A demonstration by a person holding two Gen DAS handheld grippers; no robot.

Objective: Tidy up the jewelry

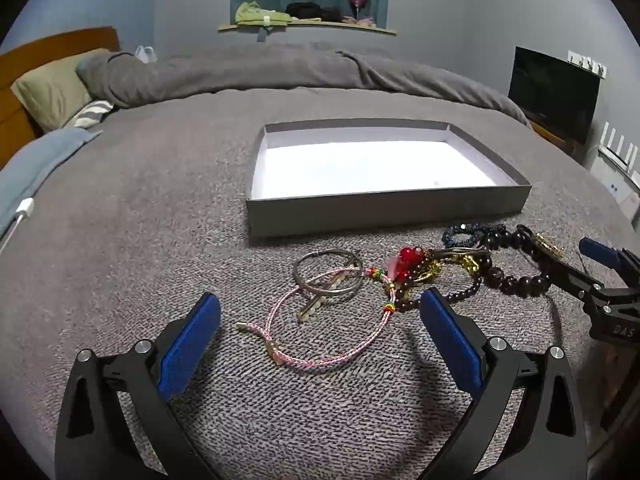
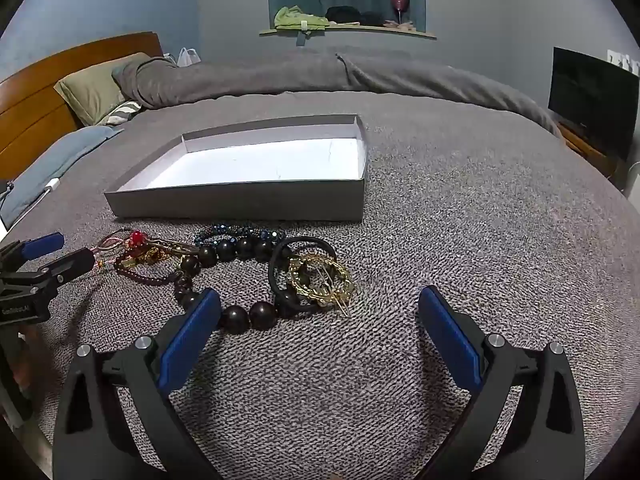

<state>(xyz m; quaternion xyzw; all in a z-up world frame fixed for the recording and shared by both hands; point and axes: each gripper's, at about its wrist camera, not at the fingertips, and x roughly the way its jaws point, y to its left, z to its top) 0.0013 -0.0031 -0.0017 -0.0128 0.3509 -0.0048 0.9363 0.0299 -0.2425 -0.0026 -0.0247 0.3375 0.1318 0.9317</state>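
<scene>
A shallow grey box (image 1: 384, 210) with a white floor lies on the grey bed cover; it also shows in the right wrist view (image 2: 240, 204). In front of it lies a heap of jewelry. My left gripper (image 1: 320, 312) is open and empty, just above a pink braided cord bracelet (image 1: 340, 356) and a silver bangle (image 1: 326, 274). Red beads (image 1: 412, 256) and a dark bead string (image 1: 504, 276) lie to its right. My right gripper (image 2: 320, 308) is open and empty, near the large dark beads (image 2: 244, 314), a black hair tie (image 2: 280, 272) and a gold clasp (image 2: 320, 276).
A rolled grey duvet (image 1: 280, 68) and pillows (image 1: 52, 88) lie at the far side of the bed. A white cable (image 1: 20, 216) lies at the left edge. A dark screen (image 2: 592, 100) stands at the right. A blue bead bracelet (image 2: 240, 234) lies by the box.
</scene>
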